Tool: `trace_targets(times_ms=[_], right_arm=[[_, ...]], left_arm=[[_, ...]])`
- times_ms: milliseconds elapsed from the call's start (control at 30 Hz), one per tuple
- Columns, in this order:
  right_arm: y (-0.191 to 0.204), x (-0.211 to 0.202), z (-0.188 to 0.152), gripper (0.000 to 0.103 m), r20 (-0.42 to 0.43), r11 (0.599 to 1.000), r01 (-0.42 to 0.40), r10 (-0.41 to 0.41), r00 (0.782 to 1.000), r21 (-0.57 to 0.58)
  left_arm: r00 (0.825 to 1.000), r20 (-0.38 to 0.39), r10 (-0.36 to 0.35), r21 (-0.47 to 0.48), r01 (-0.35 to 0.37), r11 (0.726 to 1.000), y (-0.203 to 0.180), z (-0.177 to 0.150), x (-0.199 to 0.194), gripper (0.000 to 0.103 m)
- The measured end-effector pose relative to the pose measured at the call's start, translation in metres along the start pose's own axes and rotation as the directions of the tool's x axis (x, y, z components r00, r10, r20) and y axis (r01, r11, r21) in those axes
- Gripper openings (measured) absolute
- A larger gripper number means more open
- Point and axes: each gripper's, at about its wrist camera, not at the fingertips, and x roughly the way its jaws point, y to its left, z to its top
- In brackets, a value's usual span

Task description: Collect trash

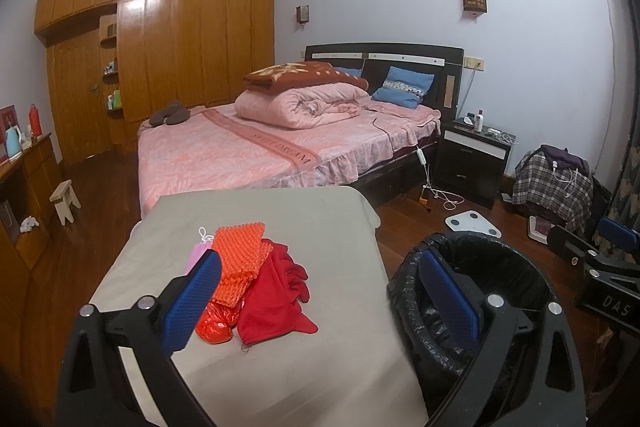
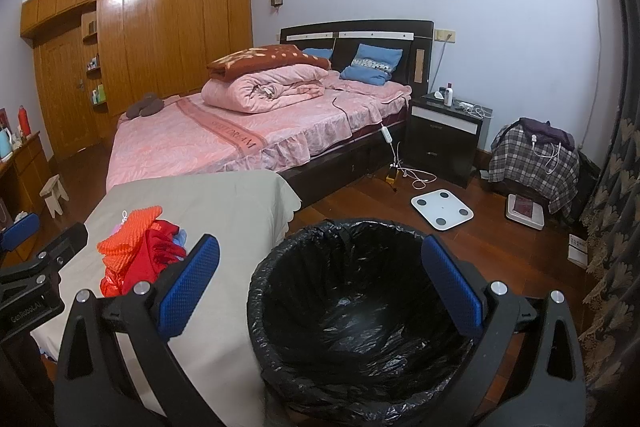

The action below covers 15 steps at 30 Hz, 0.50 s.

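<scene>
Your left gripper (image 1: 320, 301) is nearer: the trash pile (image 1: 256, 291) lies on the grey cloth-covered table (image 1: 312, 367) at its 11 o'clock, long axis 1 to 7. Both grippers gape, grasping nothing. Ridged orange foam, crinkly red plastic, limp red cloth. The right gripper (image 2: 324, 289) hangs over the black-lined bin (image 2: 360, 367).
</scene>
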Motion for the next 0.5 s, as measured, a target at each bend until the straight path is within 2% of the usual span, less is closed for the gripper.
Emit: trace_targets(times_ms=[267,400,500], right_arm=[[0.010,0.009,0.004,0.098,-0.005,1.000,-0.018,0.018,1.000,-0.003],[0.020,0.020,0.006,0.098,-0.006,0.999,-0.034,0.034,0.999,-0.013],[0.028,0.032,0.013,0.098,-0.005,0.998,-0.055,0.055,0.998,-0.021]], left_arm=[[1.000,-0.002,0.015,-0.016,-0.015,1.000,0.010,-0.004,0.011,0.097],[0.999,-0.004,0.053,-0.026,-0.054,0.998,0.025,-0.006,0.021,0.097],[0.993,-0.015,0.114,-0.035,-0.115,0.993,0.045,-0.008,0.034,0.097]])
